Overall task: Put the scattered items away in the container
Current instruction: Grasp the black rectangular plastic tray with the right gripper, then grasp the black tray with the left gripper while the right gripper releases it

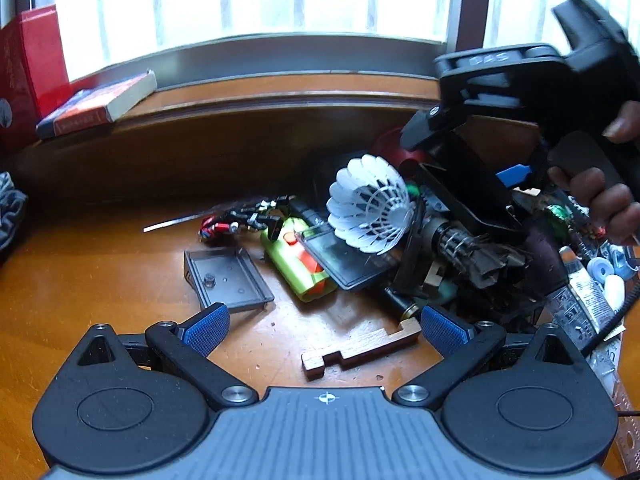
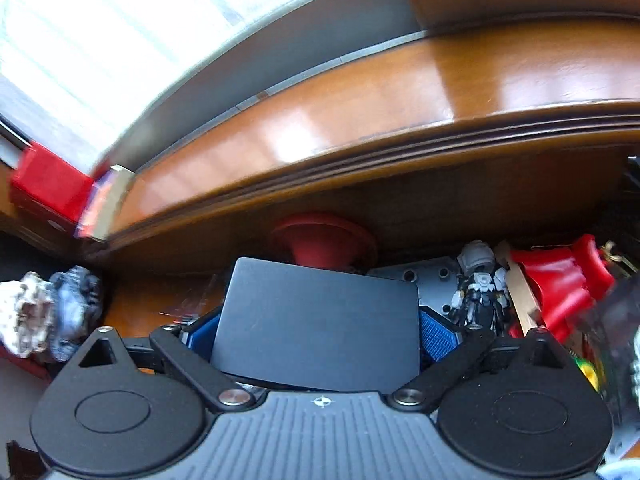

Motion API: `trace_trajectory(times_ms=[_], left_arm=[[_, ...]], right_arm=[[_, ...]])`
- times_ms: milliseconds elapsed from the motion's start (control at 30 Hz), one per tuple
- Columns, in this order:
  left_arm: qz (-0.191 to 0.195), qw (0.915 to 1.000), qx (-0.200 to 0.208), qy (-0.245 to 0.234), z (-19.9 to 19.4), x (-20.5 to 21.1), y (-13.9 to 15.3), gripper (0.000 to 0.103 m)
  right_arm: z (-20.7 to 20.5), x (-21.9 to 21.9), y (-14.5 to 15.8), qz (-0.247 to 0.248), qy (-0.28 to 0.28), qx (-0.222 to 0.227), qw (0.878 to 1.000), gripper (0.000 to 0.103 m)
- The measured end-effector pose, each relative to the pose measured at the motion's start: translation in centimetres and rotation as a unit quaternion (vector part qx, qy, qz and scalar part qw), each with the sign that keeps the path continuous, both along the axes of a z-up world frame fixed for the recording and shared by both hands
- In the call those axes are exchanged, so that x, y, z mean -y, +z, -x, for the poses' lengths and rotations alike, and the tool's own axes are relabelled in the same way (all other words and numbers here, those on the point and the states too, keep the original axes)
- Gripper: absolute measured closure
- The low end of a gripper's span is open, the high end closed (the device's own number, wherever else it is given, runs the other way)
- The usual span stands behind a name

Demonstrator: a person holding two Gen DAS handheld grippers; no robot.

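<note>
The right gripper point(image 2: 316, 334) clamps a flat black panel point(image 2: 320, 320) above the clutter, while the left gripper point(image 1: 325, 326), jaws wide, hovers nearest a notched wooden block point(image 1: 360, 350) lying crosswise between its fingertips on the surface point(image 1: 100, 272); no container is identifiable.

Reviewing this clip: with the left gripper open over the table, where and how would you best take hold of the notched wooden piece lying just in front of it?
Grip the notched wooden piece across its narrow width near the middle, coming straight down from above. It lies flat on the bare table, long and thin, so the open left gripper probably needs turning to span its short sides.
</note>
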State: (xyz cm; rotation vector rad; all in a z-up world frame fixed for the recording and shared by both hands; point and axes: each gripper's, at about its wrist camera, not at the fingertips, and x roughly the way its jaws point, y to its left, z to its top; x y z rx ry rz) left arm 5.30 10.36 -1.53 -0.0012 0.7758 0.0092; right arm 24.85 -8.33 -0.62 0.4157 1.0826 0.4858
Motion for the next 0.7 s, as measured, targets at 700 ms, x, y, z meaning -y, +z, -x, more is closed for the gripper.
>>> trace_trajectory(times_ms=[700], left_arm=[[-0.055, 0.9766, 0.087, -0.189, -3.4, 12.0, 2.0, 0.000]], right_arm=[[11.4, 14.5, 1.9, -0.105, -0.139, 0.056, 0.983, 0.006]])
